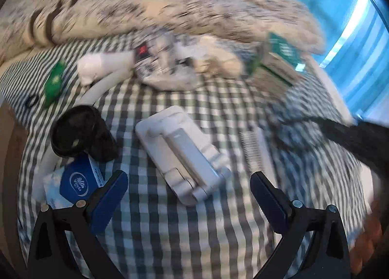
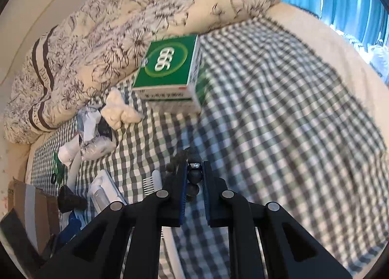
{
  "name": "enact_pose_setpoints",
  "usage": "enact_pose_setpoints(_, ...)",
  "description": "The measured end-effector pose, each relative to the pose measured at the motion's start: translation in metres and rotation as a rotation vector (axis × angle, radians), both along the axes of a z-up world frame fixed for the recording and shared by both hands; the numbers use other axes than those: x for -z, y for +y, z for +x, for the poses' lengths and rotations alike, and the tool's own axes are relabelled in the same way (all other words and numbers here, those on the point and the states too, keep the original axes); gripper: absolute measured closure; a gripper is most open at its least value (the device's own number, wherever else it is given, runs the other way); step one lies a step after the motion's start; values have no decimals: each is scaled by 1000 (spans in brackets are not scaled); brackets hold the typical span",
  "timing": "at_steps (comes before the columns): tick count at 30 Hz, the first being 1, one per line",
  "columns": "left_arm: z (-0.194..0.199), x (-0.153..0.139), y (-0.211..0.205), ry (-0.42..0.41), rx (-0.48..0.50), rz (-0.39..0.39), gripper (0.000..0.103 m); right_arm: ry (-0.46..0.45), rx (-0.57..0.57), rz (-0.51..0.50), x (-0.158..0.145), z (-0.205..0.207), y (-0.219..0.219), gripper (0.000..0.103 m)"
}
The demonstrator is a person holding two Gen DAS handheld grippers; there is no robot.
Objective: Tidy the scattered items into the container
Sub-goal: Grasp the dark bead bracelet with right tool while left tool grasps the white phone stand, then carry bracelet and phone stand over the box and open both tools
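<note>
Thing held: a black bendy stand made of round balls [image 2: 193, 176], pinched between the jaws of the right gripper [image 2: 194, 196], up above the bed with the green-and-white check sheet [image 2: 279, 113].
How it handles: I think it is light and rubbery, and its loose legs can flop, so a grip near the top ball looks best.
Left gripper [image 1: 188, 189]: jaws wide apart, nothing in them, hanging over a white folding plastic phone stand [image 1: 182, 155] in the middle of the bed.
How that handles: hard, smooth and maybe slippy; take it across its narrow sides.
Near it: a white comb [image 1: 255, 147], a black round cap [image 1: 80, 135], a blue tissue pack [image 1: 77, 179].
Far edge: a green-and-white card box [image 2: 170, 72] beside the flowery quilt [image 2: 121, 35].
Container: a brown cardboard box [image 2: 29, 211] at the bed's left edge, I think.
</note>
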State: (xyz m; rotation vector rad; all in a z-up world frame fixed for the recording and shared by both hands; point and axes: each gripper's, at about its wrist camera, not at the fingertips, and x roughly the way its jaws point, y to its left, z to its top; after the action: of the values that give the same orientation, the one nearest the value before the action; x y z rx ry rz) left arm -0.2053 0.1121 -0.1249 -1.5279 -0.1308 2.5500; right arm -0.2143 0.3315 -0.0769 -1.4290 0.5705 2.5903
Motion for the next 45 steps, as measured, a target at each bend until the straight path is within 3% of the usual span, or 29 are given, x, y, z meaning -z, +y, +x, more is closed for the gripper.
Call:
enact_pose_setpoints(2, -17, 13, 2, -62, -106, -50, 0, 11, -1, 27, -6, 6, 3, 92)
enact_pose_setpoints(5, -35, 27, 0, -118, -206, 27, 0, 13, -8, 36, -8, 9, 4, 92)
enact_pose_setpoints(7, -46, 38, 6, -154, -244, -15, 0, 8, -11, 40, -5, 9, 4, 92)
enact_pose_setpoints(10, -50, 41, 23, -126, -224, -122, 0, -4, -9, 41, -2, 11, 7, 92)
enact_pose_setpoints(12, -47, 38, 24, -115, -208, -110, 12, -7, -8, 40, -1, 13, 9, 92)
enact_pose_setpoints(14, -43, 28, 27, -102, -164, -102, 34, -8, -4, 41, -1, 14, 10, 92)
enact_pose_setpoints(19, -26, 15, 15, -125, -92, 22, 35, 1, -4, 31, -6, 19, 10, 92)
enact_pose_setpoints(23, -10, -3, 5, -78, -78, 35, 35, 15, -14, 30, -14, 24, 7, 92)
enact_pose_setpoints(31, 3, -56, -10, 61, -69, -17, 38, 64, -67, 19, -45, 31, -14, 92)
enact_pose_setpoints(45, 29, -118, -51, 177, -119, 5, 40, 151, -156, 35, -101, 43, -57, 92)
